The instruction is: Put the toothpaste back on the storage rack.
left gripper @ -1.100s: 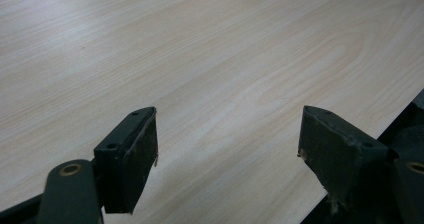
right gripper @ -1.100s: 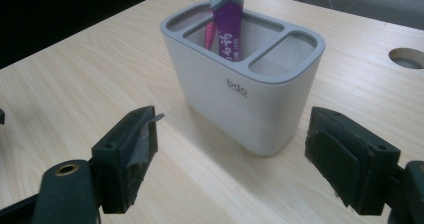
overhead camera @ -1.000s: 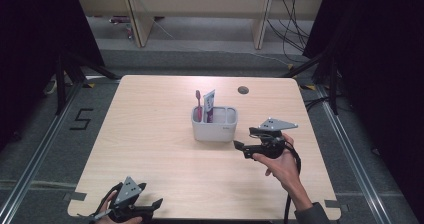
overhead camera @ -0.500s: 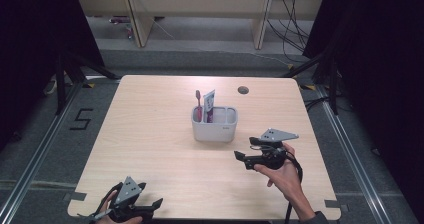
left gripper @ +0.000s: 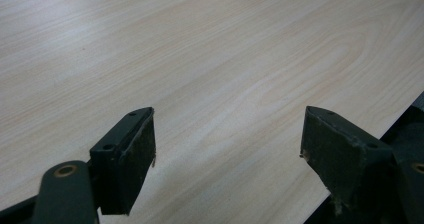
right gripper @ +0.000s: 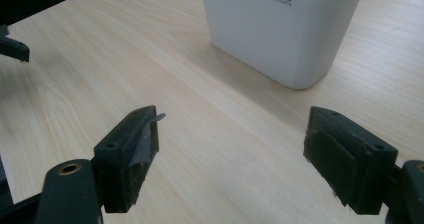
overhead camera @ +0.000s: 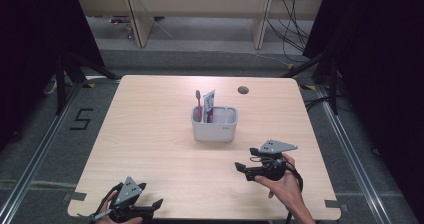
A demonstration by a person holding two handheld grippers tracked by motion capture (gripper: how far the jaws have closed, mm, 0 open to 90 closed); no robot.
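Note:
A white holder (overhead camera: 214, 126) stands in the middle of the table, with a red toothbrush (overhead camera: 198, 103) and a toothpaste tube (overhead camera: 208, 105) upright in its left compartment. My right gripper (overhead camera: 247, 161) is held in a hand in front and to the right of it, open and empty, jaws pointing left. Seen along the right gripper (right gripper: 230, 154), the holder (right gripper: 280, 29) is a short way ahead, apart from the jaws. At the front left table edge my left gripper (overhead camera: 151, 201) is open; the left gripper (left gripper: 227, 154) has bare wood between its jaws.
The light wooden table (overhead camera: 150, 129) has a round cable hole (overhead camera: 243, 90) at the back right. Its edge (left gripper: 370, 134) runs close beside the left gripper's right jaw. The other gripper (right gripper: 12, 46) shows far off at the upper left. Dark floor and shelving legs surround the table.
My right gripper has drawn back from the holder toward the front edge of the table, staying open. The left gripper has not moved.

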